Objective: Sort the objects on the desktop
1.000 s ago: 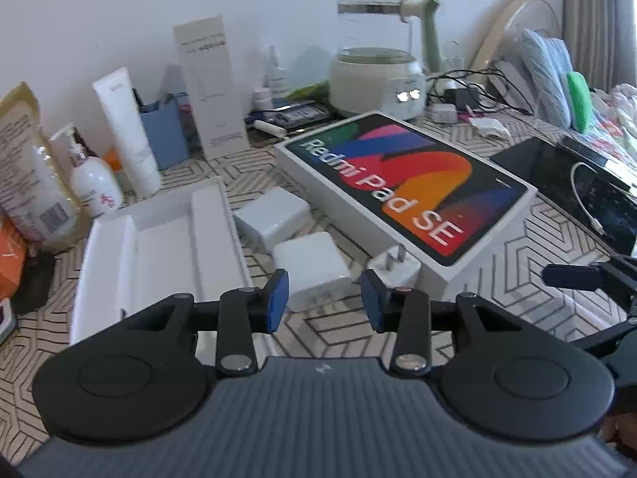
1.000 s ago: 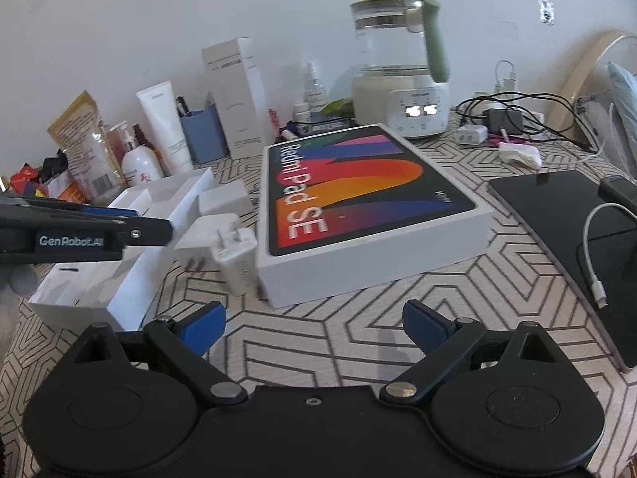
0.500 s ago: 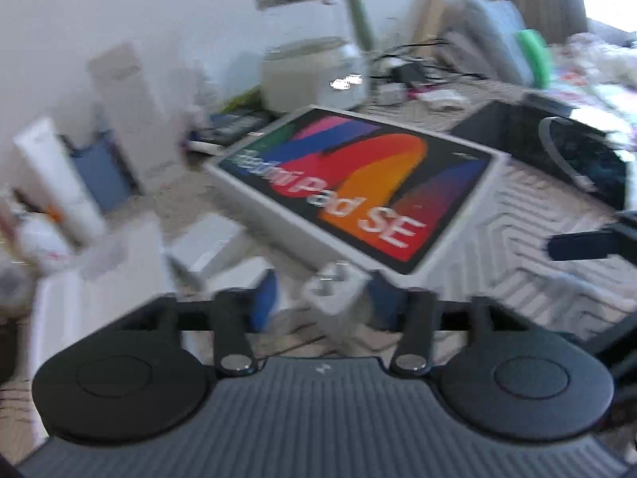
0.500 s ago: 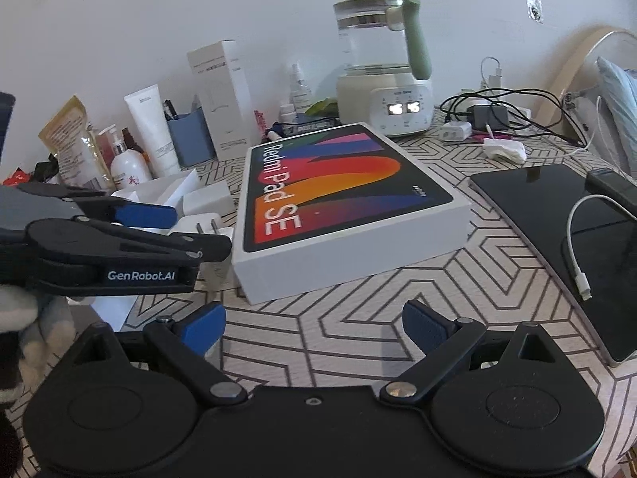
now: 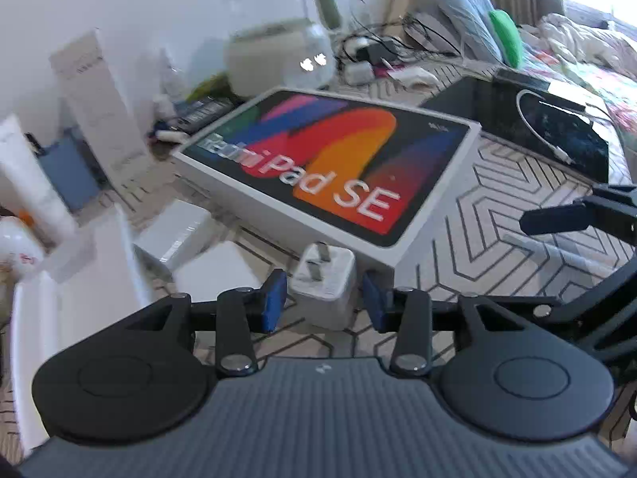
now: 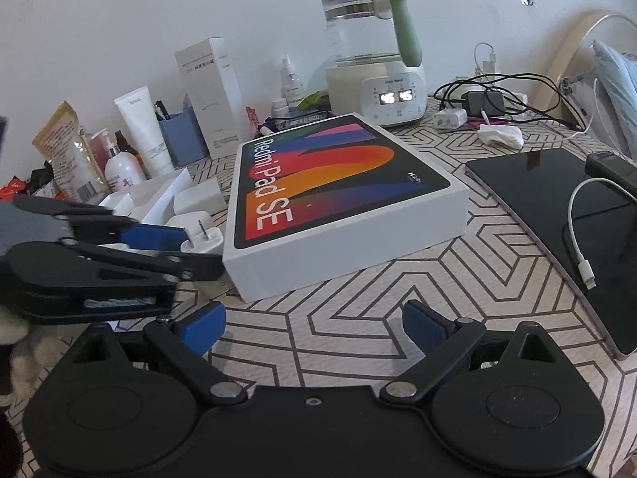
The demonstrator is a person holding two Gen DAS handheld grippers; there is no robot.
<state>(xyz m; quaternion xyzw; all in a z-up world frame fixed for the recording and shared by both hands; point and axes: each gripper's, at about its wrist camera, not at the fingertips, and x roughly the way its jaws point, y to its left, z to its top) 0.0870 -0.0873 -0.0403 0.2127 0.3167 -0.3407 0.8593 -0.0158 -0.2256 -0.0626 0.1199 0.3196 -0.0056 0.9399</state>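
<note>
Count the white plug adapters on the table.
2: one white cube-shaped adapter between the left gripper's opening jaws, beside the colourful tablet box; one by the glass kettle's base. Clutter may hide others.

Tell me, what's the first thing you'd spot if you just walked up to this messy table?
Your eye lands on the big flat white tablet box with the bright rainbow-coloured lid, lying in the middle of the patterned tabletop. Behind it by the wall stands a glass kettle with a pale green handle. At the box's near corner, the left gripper straddles a small white plug charger; its jaws are opening.
</note>
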